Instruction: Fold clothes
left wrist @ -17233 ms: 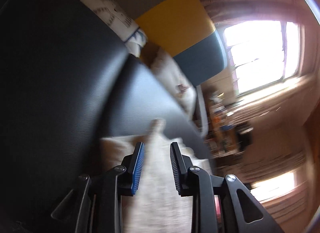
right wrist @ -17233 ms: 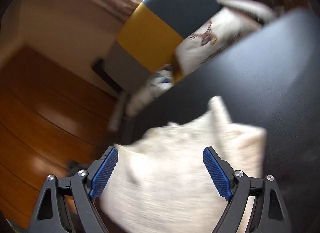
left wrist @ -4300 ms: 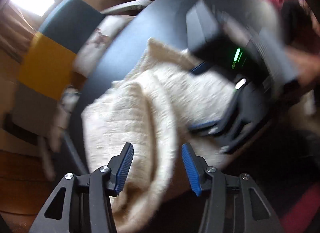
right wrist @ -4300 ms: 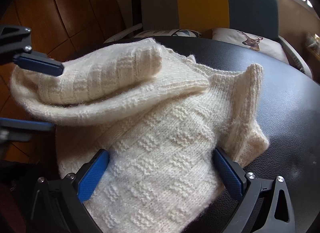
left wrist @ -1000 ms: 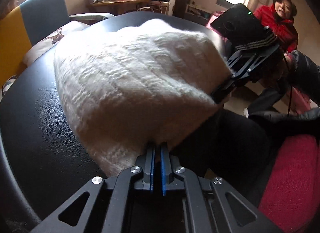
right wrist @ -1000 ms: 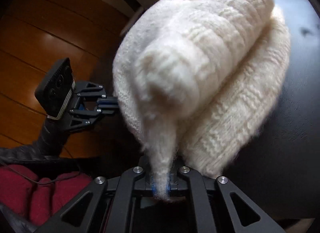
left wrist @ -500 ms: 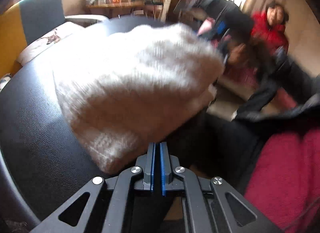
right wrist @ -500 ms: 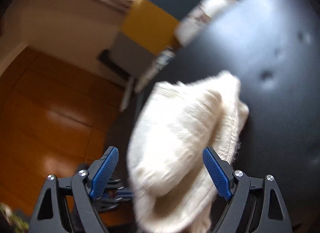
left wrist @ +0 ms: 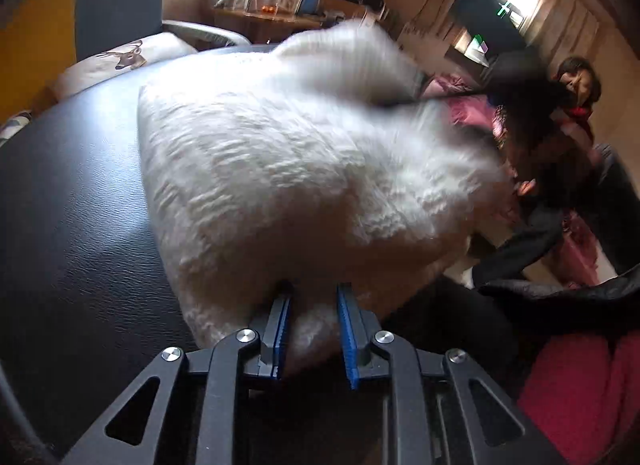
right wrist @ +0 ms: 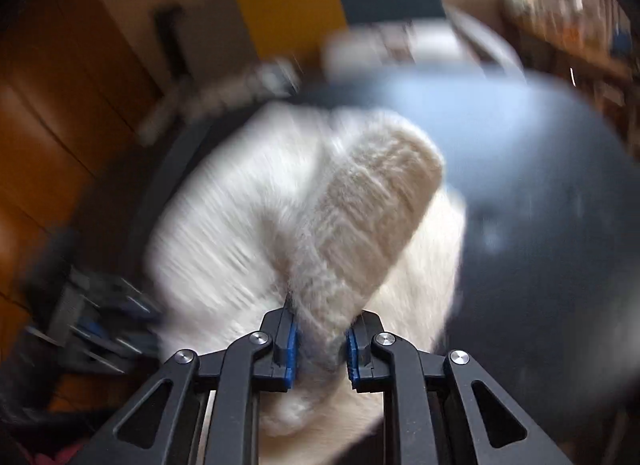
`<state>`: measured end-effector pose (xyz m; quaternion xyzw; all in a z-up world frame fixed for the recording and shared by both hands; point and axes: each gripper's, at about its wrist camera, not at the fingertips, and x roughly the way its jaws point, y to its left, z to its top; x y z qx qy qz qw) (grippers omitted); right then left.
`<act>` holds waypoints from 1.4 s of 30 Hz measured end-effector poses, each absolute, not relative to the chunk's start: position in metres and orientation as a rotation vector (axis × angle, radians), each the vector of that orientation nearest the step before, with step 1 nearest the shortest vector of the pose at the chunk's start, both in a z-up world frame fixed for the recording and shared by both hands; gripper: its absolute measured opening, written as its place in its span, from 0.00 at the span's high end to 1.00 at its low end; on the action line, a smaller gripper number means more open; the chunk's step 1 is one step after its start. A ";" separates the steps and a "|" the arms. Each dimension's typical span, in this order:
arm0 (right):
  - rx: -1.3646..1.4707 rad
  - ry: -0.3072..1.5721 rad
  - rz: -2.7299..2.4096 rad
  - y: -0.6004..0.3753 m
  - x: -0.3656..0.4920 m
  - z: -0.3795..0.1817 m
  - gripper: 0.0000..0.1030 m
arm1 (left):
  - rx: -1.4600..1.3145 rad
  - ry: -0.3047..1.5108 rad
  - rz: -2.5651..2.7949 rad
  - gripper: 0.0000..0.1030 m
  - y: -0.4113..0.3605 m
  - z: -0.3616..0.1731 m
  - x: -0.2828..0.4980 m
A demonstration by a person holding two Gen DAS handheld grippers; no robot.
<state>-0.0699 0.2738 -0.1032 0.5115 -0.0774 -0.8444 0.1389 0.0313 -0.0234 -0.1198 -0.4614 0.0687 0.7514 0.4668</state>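
Cream knit sweater lies bunched on the black round table, near the table's edge closest to me. In the right wrist view it is doubled over itself: a thick ribbed roll runs from the jaws up toward 1 o'clock, over a wider layer spreading out to 9 o'clock. Both views are motion-blurred, so I can't read the fold lines finely.

Left gripper: jaws partly parted, with a lump of the near hem between the blue pads. The pads look snug against the knit, though I can't tell how firm the pinch is. Right gripper: jaws drawn in on the near end of the ribbed roll, gripping it.

The scene fits either a fold being carried over or a folded bundle being squared up; I can't say which.

Risks I'm watching:
- Bulky, springy knit. If either grip is shallow, the roll could slip out and the layers flop open.
- The bundle sits close to the table edge at 6 o'clock. A pull toward me could drag part of it off.
- Uneven pulling by the two grippers would skew the layers.
- Fuzzy yarn might snag on the ridged pads when I let go.

Beyond the table: a chair with yellow and teal panels at 10 o'clock, and a person at 2 o'clock in the left view.
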 end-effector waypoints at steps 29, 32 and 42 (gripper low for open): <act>1.185 -0.717 -2.296 0.350 -0.023 -0.148 0.53 | -1.115 -0.028 1.617 0.78 0.069 -0.098 0.038; 1.160 -0.588 -2.398 0.354 -0.022 -0.105 0.46 | -1.045 -0.099 1.695 0.75 0.040 -0.074 0.032; 1.251 -0.372 -2.192 0.222 -0.133 -0.066 0.46 | -1.026 -0.182 1.889 0.73 -0.019 -0.076 0.006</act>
